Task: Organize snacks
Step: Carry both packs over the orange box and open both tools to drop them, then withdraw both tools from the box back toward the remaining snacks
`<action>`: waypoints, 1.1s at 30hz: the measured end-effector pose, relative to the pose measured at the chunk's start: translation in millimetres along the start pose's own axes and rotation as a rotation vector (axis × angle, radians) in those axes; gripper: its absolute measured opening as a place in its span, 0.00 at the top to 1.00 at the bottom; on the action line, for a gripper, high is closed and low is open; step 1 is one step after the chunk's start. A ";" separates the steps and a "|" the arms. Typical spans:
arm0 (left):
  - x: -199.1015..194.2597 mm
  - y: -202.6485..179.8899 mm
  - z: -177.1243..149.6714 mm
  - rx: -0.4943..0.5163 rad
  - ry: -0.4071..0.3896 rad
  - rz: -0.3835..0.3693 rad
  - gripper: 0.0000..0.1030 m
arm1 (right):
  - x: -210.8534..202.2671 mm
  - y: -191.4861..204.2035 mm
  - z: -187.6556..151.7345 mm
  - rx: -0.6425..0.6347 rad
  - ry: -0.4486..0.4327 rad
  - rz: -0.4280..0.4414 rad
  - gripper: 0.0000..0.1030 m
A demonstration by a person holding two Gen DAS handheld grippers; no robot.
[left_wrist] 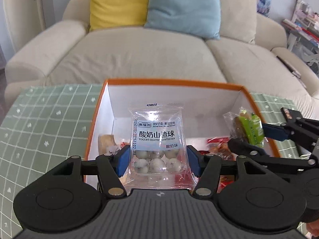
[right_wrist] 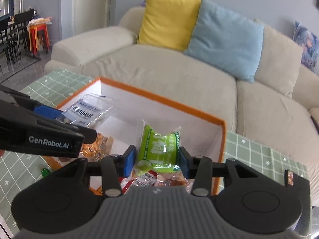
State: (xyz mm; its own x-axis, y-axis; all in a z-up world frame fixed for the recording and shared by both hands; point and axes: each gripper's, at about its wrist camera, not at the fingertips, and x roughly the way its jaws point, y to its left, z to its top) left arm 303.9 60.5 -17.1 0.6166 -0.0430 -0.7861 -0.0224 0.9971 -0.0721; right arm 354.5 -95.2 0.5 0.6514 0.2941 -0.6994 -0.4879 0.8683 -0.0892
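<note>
My left gripper (left_wrist: pixel 157 160) is shut on a clear packet of yogurt-coated hawthorn balls (left_wrist: pixel 157 139) and holds it upright over the orange-rimmed white box (left_wrist: pixel 171 83). My right gripper (right_wrist: pixel 156 160) is shut on a green snack packet (right_wrist: pixel 159 149) and holds it over the same box (right_wrist: pixel 159 99). The right gripper with the green packet (left_wrist: pixel 250 130) also shows at the right of the left wrist view. The left gripper with its clear packet (right_wrist: pixel 87 113) shows at the left of the right wrist view. Several snack packs lie in the box: red ones (left_wrist: pixel 219 149) and an orange one (right_wrist: pixel 95 145).
The box stands on a table with a green checked cloth (left_wrist: pixel 45 129). A beige sofa (left_wrist: pixel 139 55) with a yellow cushion (left_wrist: pixel 117 2) and a blue cushion (left_wrist: pixel 183 8) stands right behind the table. A small green object (right_wrist: pixel 45 172) lies on the cloth left of the box.
</note>
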 end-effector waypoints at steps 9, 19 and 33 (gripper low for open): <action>30.2 5.2 -2.1 0.013 0.089 0.030 0.34 | 45.7 -7.5 3.8 0.045 0.152 0.043 0.58; 43.8 -3.3 -1.8 0.078 0.109 0.073 0.33 | 55.9 7.4 -0.9 -0.034 0.195 -0.004 0.55; 25.1 -5.4 2.7 0.092 0.070 0.072 0.29 | 43.6 1.3 0.8 0.010 0.165 -0.005 0.46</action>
State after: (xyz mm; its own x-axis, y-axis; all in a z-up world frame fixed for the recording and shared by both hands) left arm 321.6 54.2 -34.7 0.5592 0.0280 -0.8286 0.0092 0.9992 0.0399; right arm 382.7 -80.8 -29.5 0.5488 0.2211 -0.8062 -0.4784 0.8739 -0.0860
